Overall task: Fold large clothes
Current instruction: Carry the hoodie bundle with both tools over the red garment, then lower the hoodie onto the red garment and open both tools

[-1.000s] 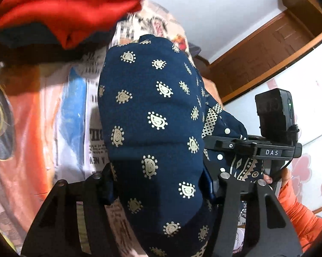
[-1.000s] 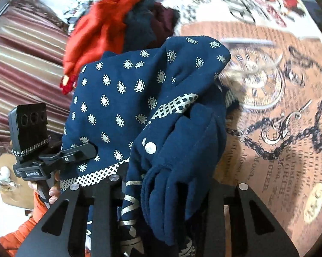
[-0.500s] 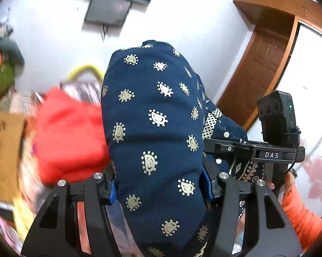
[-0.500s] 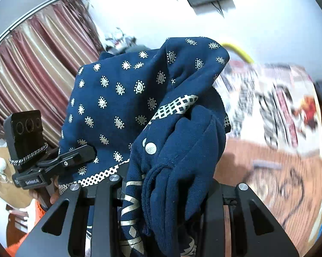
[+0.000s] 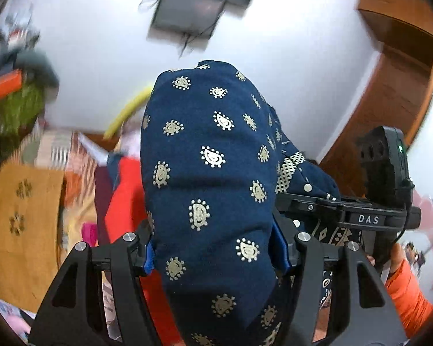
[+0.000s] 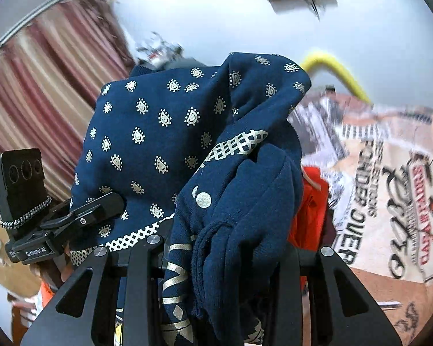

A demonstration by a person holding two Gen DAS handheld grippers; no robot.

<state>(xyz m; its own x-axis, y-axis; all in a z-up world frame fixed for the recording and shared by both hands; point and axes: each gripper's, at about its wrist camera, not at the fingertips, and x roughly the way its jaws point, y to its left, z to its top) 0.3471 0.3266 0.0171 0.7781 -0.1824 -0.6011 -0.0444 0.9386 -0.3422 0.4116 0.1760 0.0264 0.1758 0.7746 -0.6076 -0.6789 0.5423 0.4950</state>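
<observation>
A folded navy garment with gold paisley print bulges up between the jaws of my left gripper, which is shut on the thick bundle. In the right wrist view the same navy garment hangs in bunched folds over my right gripper, which is shut on it; the fingertips are hidden under cloth. Each view shows the other gripper's body beside the bundle, held by a hand in an orange sleeve. Both grippers carry the bundle in the air.
A pile of red clothes lies on the printed bedsheet below. A mustard cloth lies at left. Striped curtains hang left, a wall-mounted screen and a wooden door stand beyond.
Both grippers rose and tilted up with the navy bundle; the bedsheet and red pile dropped lower in view, and the wall, screen and curtains came into sight. Grips look unchanged.
</observation>
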